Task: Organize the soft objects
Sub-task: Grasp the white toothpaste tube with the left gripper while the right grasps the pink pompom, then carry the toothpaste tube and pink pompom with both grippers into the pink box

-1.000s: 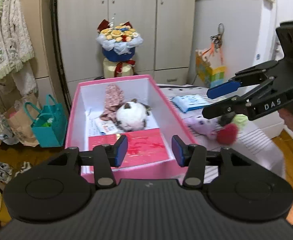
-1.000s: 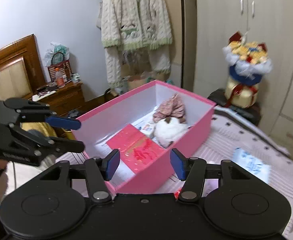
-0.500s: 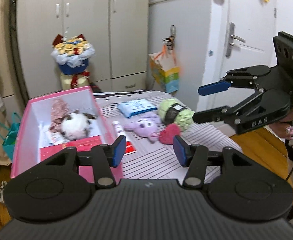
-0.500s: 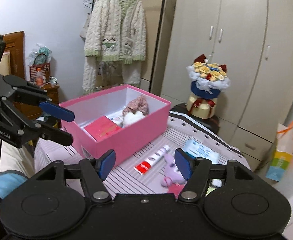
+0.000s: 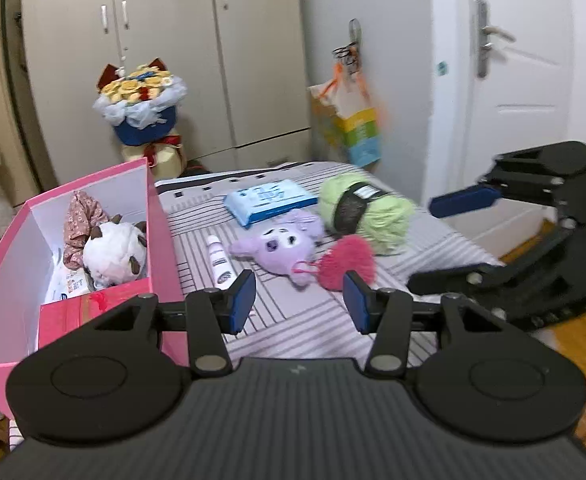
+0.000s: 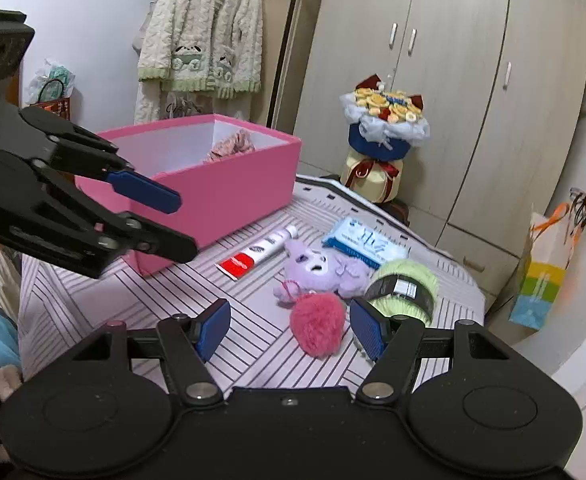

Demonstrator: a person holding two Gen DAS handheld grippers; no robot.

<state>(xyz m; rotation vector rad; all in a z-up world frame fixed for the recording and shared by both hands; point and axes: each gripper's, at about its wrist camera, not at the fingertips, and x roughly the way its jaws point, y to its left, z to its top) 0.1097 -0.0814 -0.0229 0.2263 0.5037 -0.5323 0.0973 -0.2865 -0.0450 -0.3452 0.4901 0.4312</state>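
Both grippers are hovering over the striped table [image 6: 93, 292], nothing held.

Left gripper [image 5: 299, 300]: jaws closing, nothing between the blue pads, not gripping. In its own view it is sitting over bare stripes just in front of the purple plush [image 5: 281, 246] and the pink pompom [image 5: 347, 262].

Right gripper [image 6: 289, 330]: jaws standing apart, released. In its view the pink pompom [image 6: 317, 328] is lying between the two pads but further out; pads are not pressing on it.

Soft items still lying loose on the table: purple plush [image 6: 321, 268], pompom touching its cord end, green yarn ball [image 6: 407, 286] with a black band just beside both. The band is carrying a white label; its print is too small to read.

Also lying on the table: a blue wipes pack [image 6: 365, 244] with white characters I cannot read, and a red-and-white tube [image 6: 259, 252] whose print is not legible either.

Pink box [image 5: 3, 248] is standing open at the table's left side. Inside: white plush [image 5: 113, 252], floral fabric piece [image 5: 81, 216] behind it, red card [image 5: 89, 312] at the near end, and white packaging with print too blurred to read.

Background: flower bouquet [image 6: 385, 120] in front of the wardrobe [image 5: 165, 60], knit cardigan [image 6: 201, 28] hanging on the left, colourful gift bag [image 5: 349, 128] by the door [image 5: 521, 80]. Left view is motion-blurred at the right edge.
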